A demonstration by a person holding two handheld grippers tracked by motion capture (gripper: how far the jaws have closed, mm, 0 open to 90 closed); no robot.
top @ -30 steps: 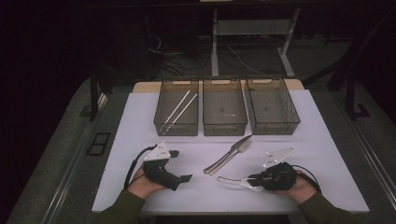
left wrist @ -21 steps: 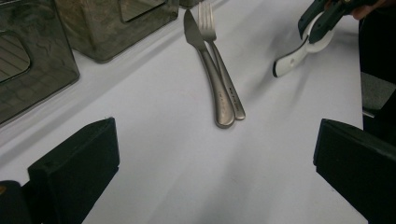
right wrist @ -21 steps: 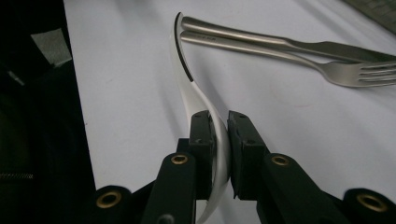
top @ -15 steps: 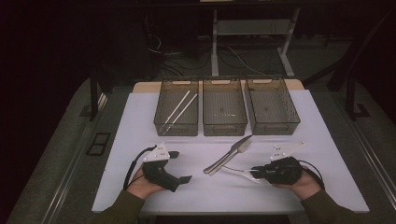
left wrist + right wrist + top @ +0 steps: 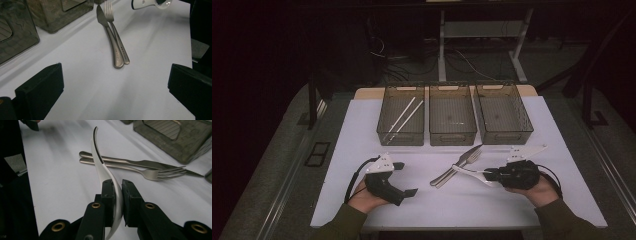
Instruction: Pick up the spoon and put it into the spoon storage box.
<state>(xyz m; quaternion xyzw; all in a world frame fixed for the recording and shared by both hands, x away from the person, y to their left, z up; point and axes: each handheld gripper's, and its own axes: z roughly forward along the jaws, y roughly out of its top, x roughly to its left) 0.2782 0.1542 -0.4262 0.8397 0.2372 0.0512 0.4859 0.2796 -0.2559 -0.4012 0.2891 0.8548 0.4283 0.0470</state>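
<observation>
While the white spoon [image 5: 105, 170] sits pinched by its handle in the right gripper [image 5: 117, 195], held just above the table [image 5: 362, 130], its bowl end hangs over the fork [image 5: 464, 161] & knife [image 5: 457, 167] lying side by side just left of it. Left gripper [image 5: 404, 177] rests w/ jaws spread, empty. Three mesh bins behind; left bin [image 5: 388, 100] holds chopsticks [image 5: 404, 119].

The right gripper [image 5: 490, 175], clamping the curved white plastic spoon [image 5: 472, 173], has shifted up-frame toward the frame's centre.
</observation>
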